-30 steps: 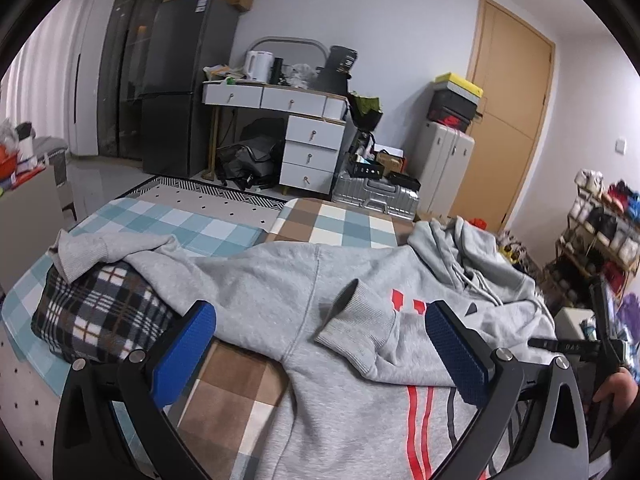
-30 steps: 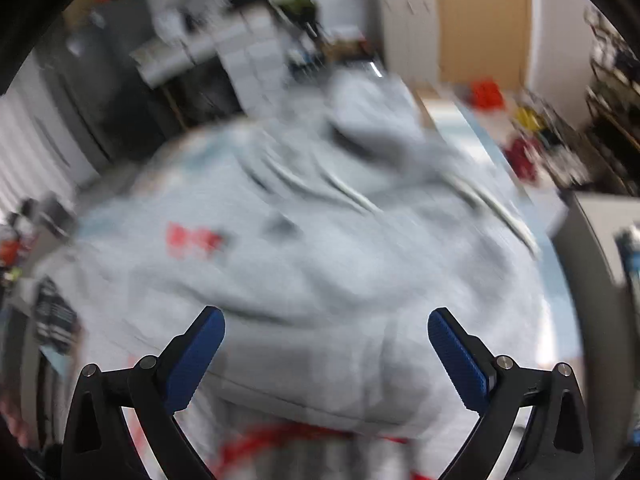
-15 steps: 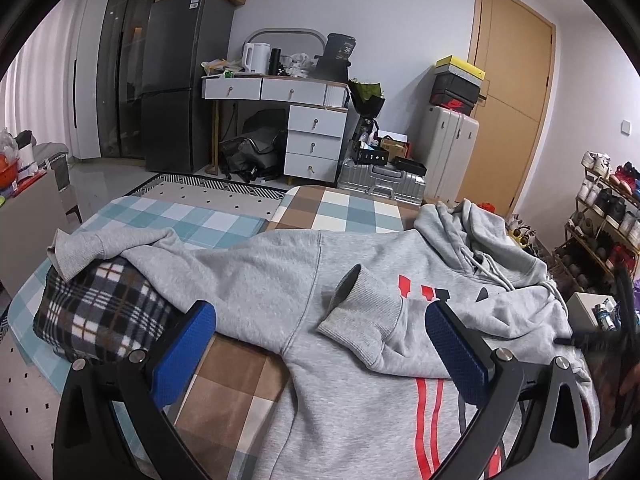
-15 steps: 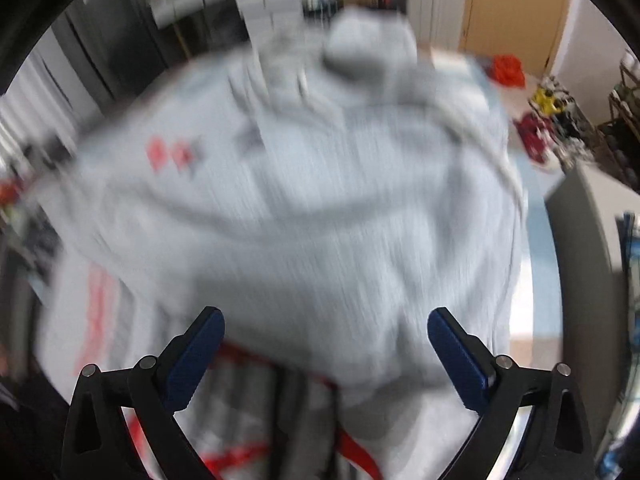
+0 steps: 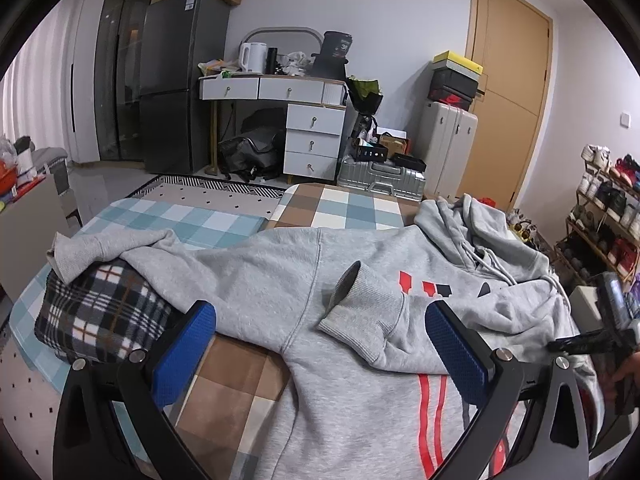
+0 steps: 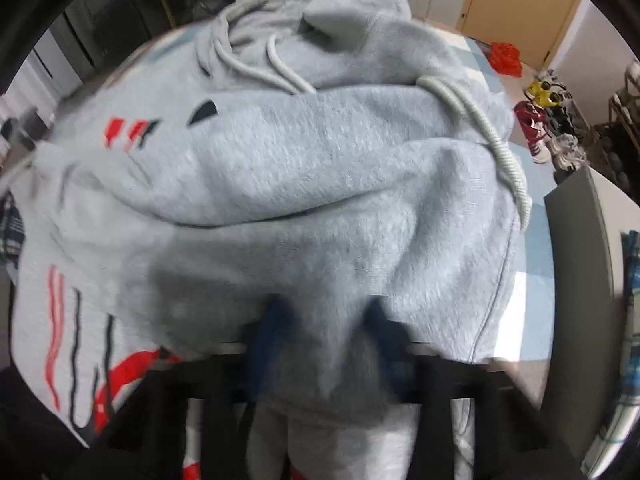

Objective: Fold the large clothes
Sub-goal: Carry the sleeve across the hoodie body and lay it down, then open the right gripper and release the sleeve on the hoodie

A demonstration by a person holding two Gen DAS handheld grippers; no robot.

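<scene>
A grey hoodie point(image 5: 272, 276) with red stripes lies spread on the checked bed cover point(image 5: 344, 208), one sleeve folded across its chest with the cuff point(image 5: 360, 304) standing up. My left gripper point(image 5: 320, 354) hovers open just above the hoodie's body, nothing between its blue pads. In the right wrist view the hoodie point(image 6: 300, 168) fills the picture. My right gripper point(image 6: 326, 320) points steeply down and its jaws are closing, a bunched fold of grey fabric pinched between the blue pads point(image 6: 276, 320). The drawstrings point(image 6: 480, 120) trail over the hood.
A black-and-white plaid blanket point(image 5: 96, 312) lies under the hoodie's other sleeve at the left. A shoe rack point(image 5: 608, 200) stands right of the bed, suitcases point(image 5: 380, 176) and a desk with drawers point(image 5: 312, 132) beyond it. A grey box point(image 6: 580, 280) sits beside the bed's right edge.
The right gripper's pads were wide apart above the hoodie; now they stand close together around a fold of it, lower on the cloth. The left gripper has hardly moved.
</scene>
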